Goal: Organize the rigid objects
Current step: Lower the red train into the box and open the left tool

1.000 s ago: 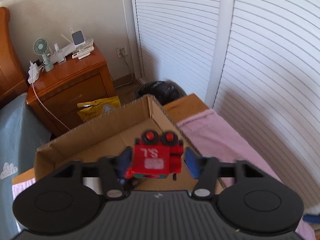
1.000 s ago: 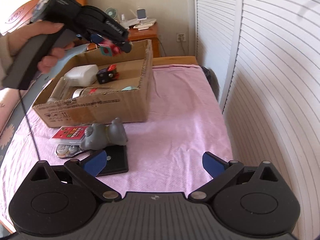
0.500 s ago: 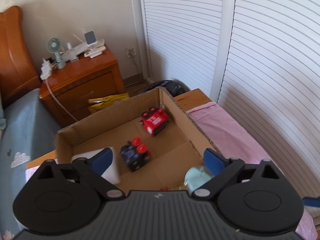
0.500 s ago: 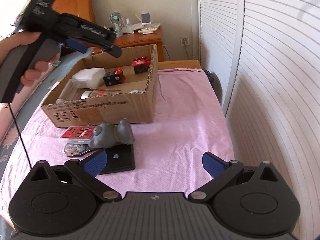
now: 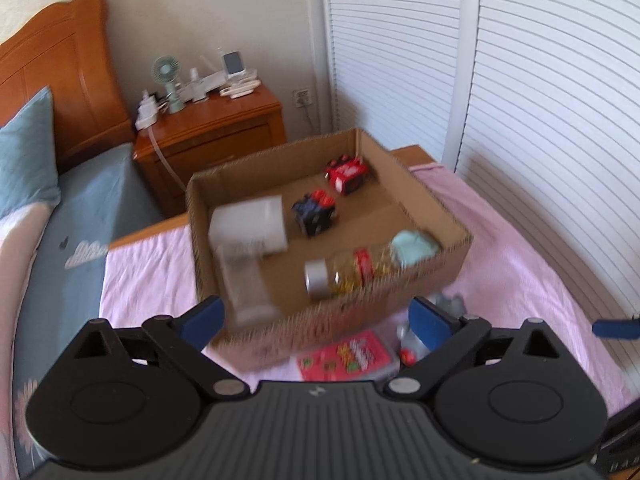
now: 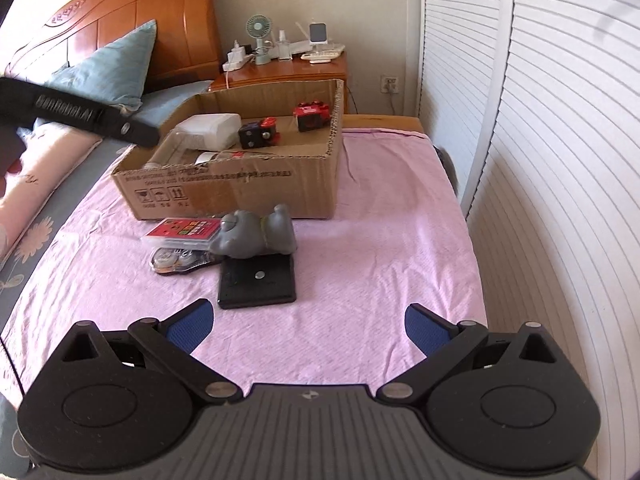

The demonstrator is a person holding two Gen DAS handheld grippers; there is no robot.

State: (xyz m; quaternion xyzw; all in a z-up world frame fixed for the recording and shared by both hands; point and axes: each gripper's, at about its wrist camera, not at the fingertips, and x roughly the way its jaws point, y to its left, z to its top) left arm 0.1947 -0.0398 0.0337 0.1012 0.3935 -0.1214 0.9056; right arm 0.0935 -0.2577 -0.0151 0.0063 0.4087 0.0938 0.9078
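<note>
The left gripper (image 5: 316,318) stood with its jaws spread wide and nothing between them, having just been opening; it hung above the near wall of the cardboard box (image 5: 424,276). The red toy car (image 5: 346,172) lay inside the box at its far right corner, just beyond a dark toy car (image 5: 314,210). A white block (image 5: 250,224), a clear container (image 5: 244,280), a jar (image 5: 344,274) and a pale green object (image 5: 414,248) also lay in the box. The right gripper (image 6: 308,330) was likewise spread and empty over the pink cloth (image 6: 392,240). In front of the box lay a grey figure (image 6: 256,234), a red card case (image 6: 184,232) and a black square plate (image 6: 258,282).
</note>
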